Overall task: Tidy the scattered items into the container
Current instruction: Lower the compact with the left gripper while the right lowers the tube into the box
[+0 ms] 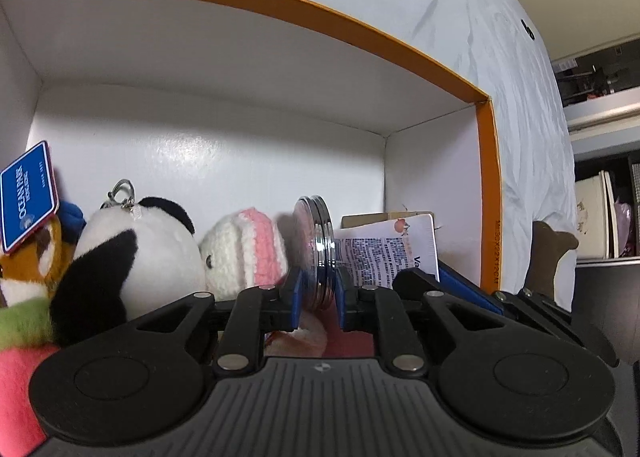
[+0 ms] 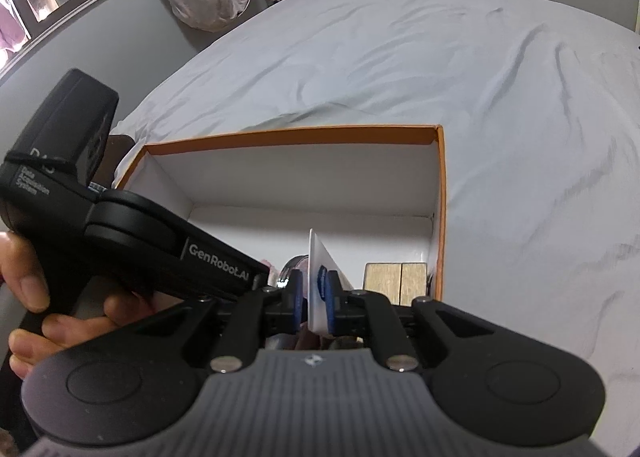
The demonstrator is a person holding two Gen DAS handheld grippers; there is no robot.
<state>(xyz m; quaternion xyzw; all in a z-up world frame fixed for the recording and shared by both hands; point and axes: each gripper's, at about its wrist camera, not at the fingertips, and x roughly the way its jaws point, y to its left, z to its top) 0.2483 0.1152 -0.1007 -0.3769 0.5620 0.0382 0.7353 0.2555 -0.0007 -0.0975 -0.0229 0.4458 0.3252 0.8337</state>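
Orange box (image 1: 487, 193) holding plush toys (image 1: 144, 249), left hand-held gripper (image 1: 318, 289) clamping round tin (image 1: 316, 245), right hand-held gripper (image 2: 313, 297) pinching white card (image 2: 318, 277)

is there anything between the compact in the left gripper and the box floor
Nothing visible blocks it. The left gripper holds the compact on edge, already inside the box, between the pink plush and the card. The floor right beneath it is hidden.
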